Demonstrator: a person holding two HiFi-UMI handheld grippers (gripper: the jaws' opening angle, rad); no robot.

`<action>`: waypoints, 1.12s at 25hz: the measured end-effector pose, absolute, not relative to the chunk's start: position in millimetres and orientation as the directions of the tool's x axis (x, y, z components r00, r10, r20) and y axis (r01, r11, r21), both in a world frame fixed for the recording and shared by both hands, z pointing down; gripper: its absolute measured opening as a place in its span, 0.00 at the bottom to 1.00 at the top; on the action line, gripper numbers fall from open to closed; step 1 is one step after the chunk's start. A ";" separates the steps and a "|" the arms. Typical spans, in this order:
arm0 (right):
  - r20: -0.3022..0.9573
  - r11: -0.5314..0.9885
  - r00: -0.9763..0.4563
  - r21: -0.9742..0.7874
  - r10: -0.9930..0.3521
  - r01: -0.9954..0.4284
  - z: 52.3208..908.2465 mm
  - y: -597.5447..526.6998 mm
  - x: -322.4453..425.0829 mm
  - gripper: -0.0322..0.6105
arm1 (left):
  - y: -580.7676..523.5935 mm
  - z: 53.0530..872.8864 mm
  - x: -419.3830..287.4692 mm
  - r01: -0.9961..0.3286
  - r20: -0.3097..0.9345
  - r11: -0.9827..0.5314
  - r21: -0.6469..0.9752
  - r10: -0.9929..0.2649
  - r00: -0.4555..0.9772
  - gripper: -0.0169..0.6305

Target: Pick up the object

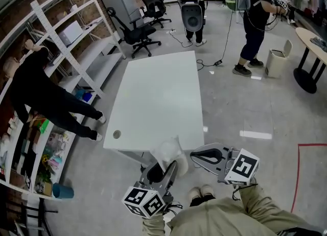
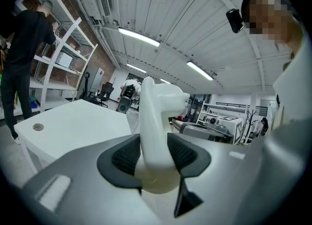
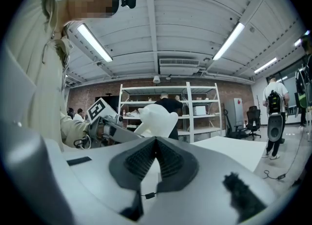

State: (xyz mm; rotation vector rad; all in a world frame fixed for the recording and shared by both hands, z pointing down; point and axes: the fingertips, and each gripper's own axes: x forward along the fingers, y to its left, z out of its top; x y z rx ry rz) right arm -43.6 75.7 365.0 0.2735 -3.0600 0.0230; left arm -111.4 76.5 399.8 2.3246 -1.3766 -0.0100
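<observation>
The object is a white moulded figure (image 1: 172, 154) with a narrow neck and a broad, lumpy top. My left gripper (image 1: 170, 167) is shut on its neck and holds it upright in the air, just off the near edge of the white table (image 1: 158, 92). In the left gripper view the two dark pads (image 2: 127, 157) press on both sides of the figure (image 2: 158, 117). My right gripper (image 1: 197, 157) hovers to its right, shut and holding nothing. In the right gripper view the pads (image 3: 141, 159) meet at their tips, with the figure (image 3: 157, 119) beyond them.
The table has a round cable hole (image 1: 116, 134) near its left front corner. A person (image 1: 43, 99) leans at white shelving (image 1: 66, 46) on the left. Office chairs (image 1: 134, 30) and another person (image 1: 255, 20) stand beyond the table. A bin (image 1: 278, 61) stands at the right.
</observation>
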 end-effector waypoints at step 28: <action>0.071 0.987 -0.985 -0.015 -0.157 -0.158 373.0 58.2 -48.3 0.06 | 61.6 408.7 -112.8 -0.839 0.225 -0.401 0.367 -0.837 0.498 0.31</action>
